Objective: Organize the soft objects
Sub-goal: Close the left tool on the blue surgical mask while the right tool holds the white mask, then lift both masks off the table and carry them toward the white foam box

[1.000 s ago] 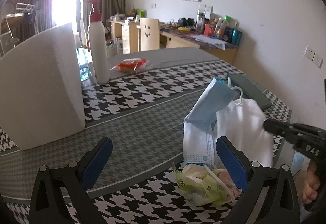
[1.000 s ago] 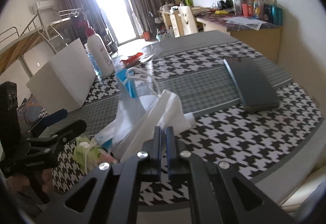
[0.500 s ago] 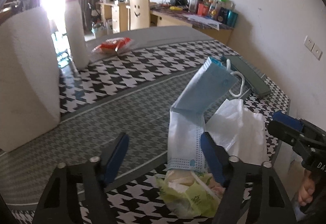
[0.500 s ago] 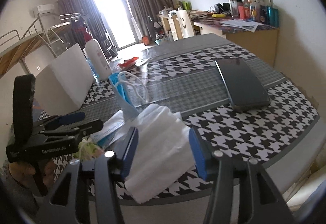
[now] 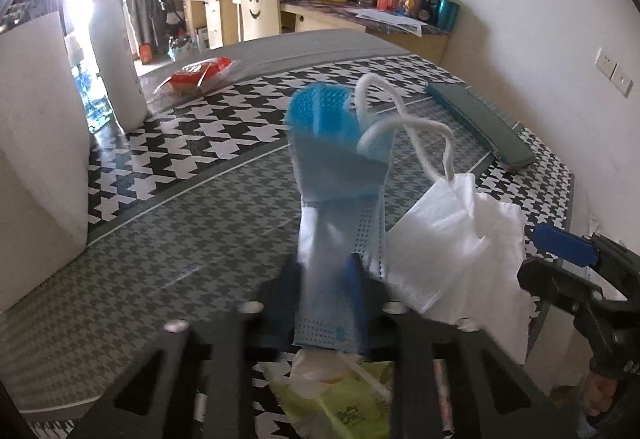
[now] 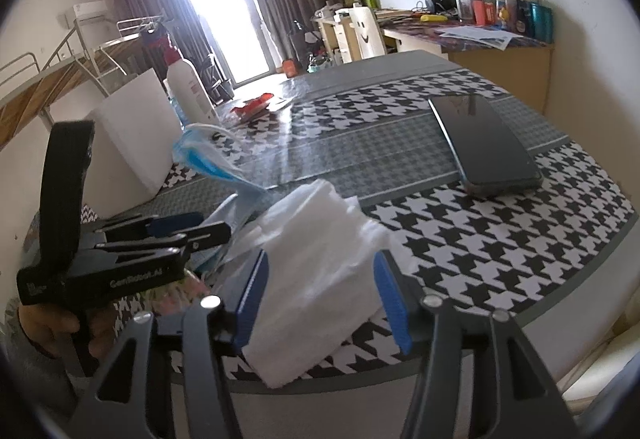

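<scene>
Since half a sec ago the left gripper (image 5: 326, 295) is closing: its pads were apart either side of the blue face mask (image 5: 340, 175), and now they are pinching the mask's lower edge. The right gripper (image 6: 320, 303), clamped on the white tissue (image 6: 320, 263) a sec ago, is now sitting with pads apart, the tissue lying loose between them on the houndstooth table (image 6: 500, 247).

The mask is standing up out of the left pads, its long axis running away from the claw and up toward the far side of the table, top folded over, white ear loops (image 5: 404, 127) dangling to the right. It is overlapping the tissue's left edge (whether a loop is snagging the tissue can't be told). Below it, at the near table edge, a green wipes packet (image 5: 340, 403) is lying partly under the mask.

The relation that is mattering next: mask straight ahead of and already in the left claw, tissue straight ahead of the right claw, the two piles touching. So prob. the left hand is lifting the mask clear while the right is about to re-grip or leave the tissue. Risk, as a guess: a loop dragging the tissue along.

Further off: a white foam block (image 5: 36, 159), a lotion bottle (image 5: 116, 67), a red snack packet (image 5: 196, 75), a dark phone (image 6: 484, 147).
</scene>
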